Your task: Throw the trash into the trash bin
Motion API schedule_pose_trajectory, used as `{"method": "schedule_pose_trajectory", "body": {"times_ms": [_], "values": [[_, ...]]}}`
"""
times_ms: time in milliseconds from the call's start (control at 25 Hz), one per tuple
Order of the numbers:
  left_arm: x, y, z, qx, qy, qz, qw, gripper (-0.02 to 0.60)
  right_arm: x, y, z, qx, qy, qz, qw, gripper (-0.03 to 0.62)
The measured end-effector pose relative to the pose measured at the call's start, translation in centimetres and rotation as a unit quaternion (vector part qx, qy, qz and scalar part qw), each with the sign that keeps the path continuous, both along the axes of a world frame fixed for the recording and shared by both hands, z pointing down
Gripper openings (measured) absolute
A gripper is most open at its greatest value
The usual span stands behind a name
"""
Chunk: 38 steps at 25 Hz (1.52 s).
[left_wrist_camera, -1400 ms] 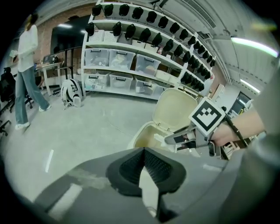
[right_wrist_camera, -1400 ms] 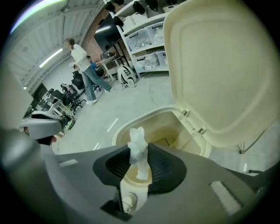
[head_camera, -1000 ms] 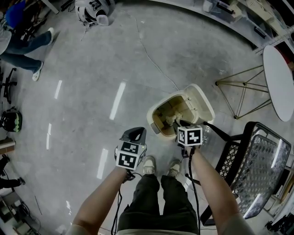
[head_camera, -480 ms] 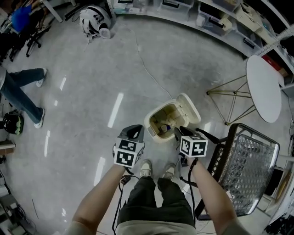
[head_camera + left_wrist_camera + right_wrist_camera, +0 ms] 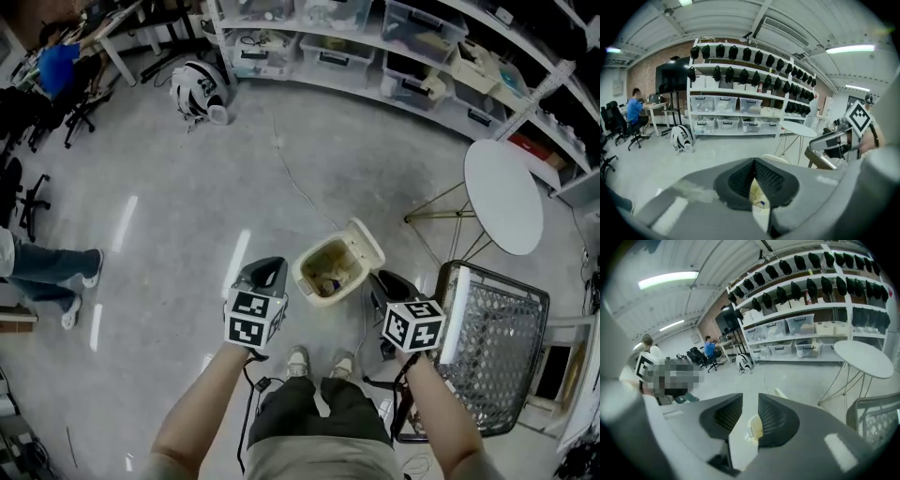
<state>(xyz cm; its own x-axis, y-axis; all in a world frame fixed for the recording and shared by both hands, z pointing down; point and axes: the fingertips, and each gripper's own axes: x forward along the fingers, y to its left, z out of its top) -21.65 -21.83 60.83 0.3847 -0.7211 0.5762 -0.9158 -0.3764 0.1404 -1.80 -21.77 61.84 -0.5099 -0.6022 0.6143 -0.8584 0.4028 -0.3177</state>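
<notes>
A cream trash bin [image 5: 304, 274] stands on the floor with its lid [image 5: 365, 240] swung open, and some trash [image 5: 328, 277] lies inside. My left gripper [image 5: 270, 268] hangs just left of the bin, well above it; in the left gripper view its jaws [image 5: 753, 162] meet at the tips with nothing held. My right gripper [image 5: 381, 279] is just right of the bin, also high. Its jaws [image 5: 750, 402] stand a little apart and nothing is between them. The bin [image 5: 756, 427] shows through that gap.
A round white table [image 5: 503, 197] on wire legs stands at the right, with a wire mesh chair [image 5: 492, 347] beside my right arm. Shelves of plastic boxes [image 5: 375, 37] line the back. A white helmet [image 5: 197, 89] and a thin cable [image 5: 295, 178] lie on the floor. A person's legs [image 5: 47, 272] are at far left.
Both grippers have risen away from the bin, which now looks smaller and farther below. The right gripper has left the bin's opening and moved to its right. The person at left has walked on.
</notes>
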Motion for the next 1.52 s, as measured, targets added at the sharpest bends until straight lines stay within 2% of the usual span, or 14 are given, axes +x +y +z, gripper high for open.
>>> {"method": "schedule_pose_trajectory", "body": {"times_ms": [200, 360, 560, 840, 1080, 1160, 1240, 1520], "values": [[1.0, 1.3, -7.3, 0.044, 0.008, -0.001, 0.999, 0.002, 1.3, 0.7, -9.3, 0.075, -0.011, -0.001, 0.997, 0.107], [2.2, 2.1, -13.7, 0.091, 0.0, 0.01, 0.9958, 0.003, 2.7, 1.2, -17.8, 0.148, -0.028, 0.0, 0.989, 0.107], [3.4, 3.2, -21.6, 0.15, -0.024, 0.031, 0.9879, 0.002, 4.7, 3.0, -28.0, 0.237, -0.045, 0.005, 0.97, 0.107], [4.2, 6.1, -32.1, 0.235, -0.016, 0.037, 0.9711, 0.002, 7.3, 7.4, -39.3, 0.347, -0.05, 0.015, 0.936, 0.107], [5.7, 8.9, -37.8, 0.297, -0.031, 0.032, 0.9539, 0.002, 8.7, 11.1, -44.4, 0.402, -0.044, 0.017, 0.915, 0.138], [6.4, 9.8, -39.1, 0.317, -0.027, 0.033, 0.9476, 0.002, 8.9, 12.1, -45.4, 0.415, -0.047, 0.014, 0.909, 0.183], [7.0, 10.7, -40.1, 0.336, -0.004, 0.027, 0.9415, 0.002, 9.1, 12.8, -45.9, 0.425, -0.05, 0.012, 0.904, 0.232], [8.0, 10.5, -39.3, 0.32, -0.005, 0.029, 0.9469, 0.003, 10.0, 13.0, -45.5, 0.418, -0.034, 0.02, 0.907, 0.239]]}}
